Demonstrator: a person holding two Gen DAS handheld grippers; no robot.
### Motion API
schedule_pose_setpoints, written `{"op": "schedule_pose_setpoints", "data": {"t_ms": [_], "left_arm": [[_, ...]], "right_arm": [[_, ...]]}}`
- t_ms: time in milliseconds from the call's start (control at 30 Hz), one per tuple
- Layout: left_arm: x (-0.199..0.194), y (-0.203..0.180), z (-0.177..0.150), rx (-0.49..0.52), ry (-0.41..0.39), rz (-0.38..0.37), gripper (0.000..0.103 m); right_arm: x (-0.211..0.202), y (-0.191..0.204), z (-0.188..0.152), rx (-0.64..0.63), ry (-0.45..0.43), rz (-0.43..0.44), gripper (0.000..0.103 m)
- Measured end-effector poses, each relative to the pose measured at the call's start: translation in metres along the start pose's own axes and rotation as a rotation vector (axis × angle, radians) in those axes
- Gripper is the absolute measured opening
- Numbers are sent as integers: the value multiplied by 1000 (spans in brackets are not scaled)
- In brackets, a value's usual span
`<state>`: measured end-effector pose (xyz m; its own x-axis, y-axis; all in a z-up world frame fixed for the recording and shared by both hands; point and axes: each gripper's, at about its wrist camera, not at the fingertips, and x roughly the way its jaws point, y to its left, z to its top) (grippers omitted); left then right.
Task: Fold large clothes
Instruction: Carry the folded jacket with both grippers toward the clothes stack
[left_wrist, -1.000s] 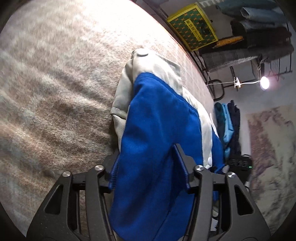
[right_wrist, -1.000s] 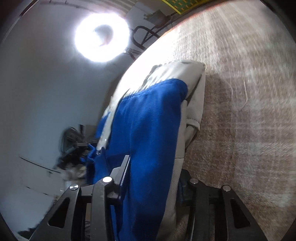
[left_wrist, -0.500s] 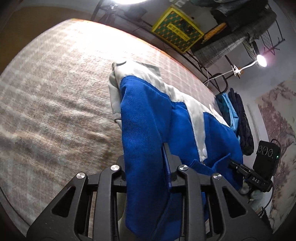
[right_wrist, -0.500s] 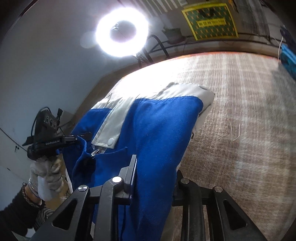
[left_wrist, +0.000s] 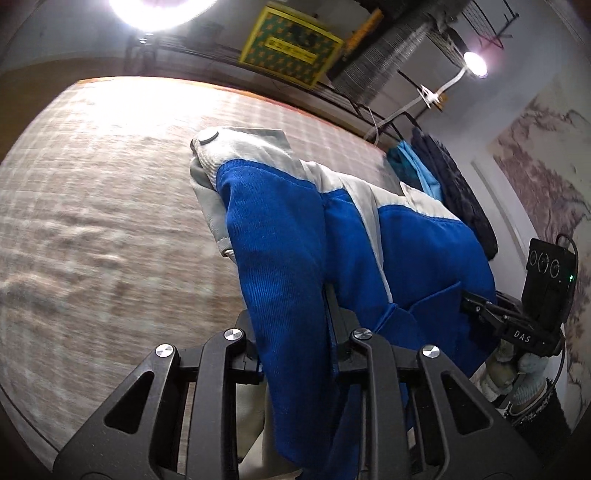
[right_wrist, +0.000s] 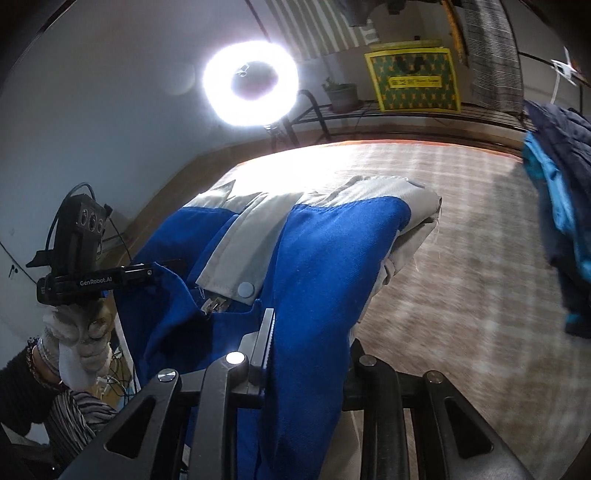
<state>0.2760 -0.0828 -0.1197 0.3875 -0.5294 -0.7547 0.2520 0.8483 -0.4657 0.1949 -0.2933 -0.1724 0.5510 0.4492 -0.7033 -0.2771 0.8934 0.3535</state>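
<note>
A wide surface covered with a beige checked cloth (left_wrist: 110, 206) is filling most of both views, and I cannot tell if it is a bed or a tabletop. On it, the blue and grey jacket (left_wrist: 295, 236) is partly lying and partly hanging in the air, because both claws are holding it up by its near edge; its far end, with the grey cuff or collar and a round snap button, is resting on the cloth, while the near part is stretching up between the two claws. The left claw (left_wrist: 295, 328) is gripping a thick fold of the blue fabric, its jaws have just been closing and are now standing only a little apart with the cloth pressed between them. The right claw (right_wrist: 306, 350) is doing the same on the other side, its jaws have also just been closing and are now pinching a fold of blue fabric with grey lining under it. In the right wrist view a gloved hand (right_wrist: 77, 339) is holding the handle of the left tool. Behind the surface, a ring light (right_wrist: 251, 83) is shining strongly, a yellow patterned box (right_wrist: 413, 81) is standing on a wire shelf, and dark and light blue clothes (right_wrist: 557, 206) are hanging at the right side.
</note>
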Motion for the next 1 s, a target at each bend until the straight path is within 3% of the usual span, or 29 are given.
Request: {"op": "schedule_pose_setpoints", "data": {"t_ms": [200,500,1000], "left_arm": [[10,-34,-7,68,-3,10,22],[17,-88,-12,173,-20,-18,21],[34,-148,9,231,-50,-103,21]], "right_arm": [[-19,-12,-19,16,-5,-38,24],[-64,-27,-30,11,-80,-92,23],[-119,-43,-36,26,-180,-154,23]]}}
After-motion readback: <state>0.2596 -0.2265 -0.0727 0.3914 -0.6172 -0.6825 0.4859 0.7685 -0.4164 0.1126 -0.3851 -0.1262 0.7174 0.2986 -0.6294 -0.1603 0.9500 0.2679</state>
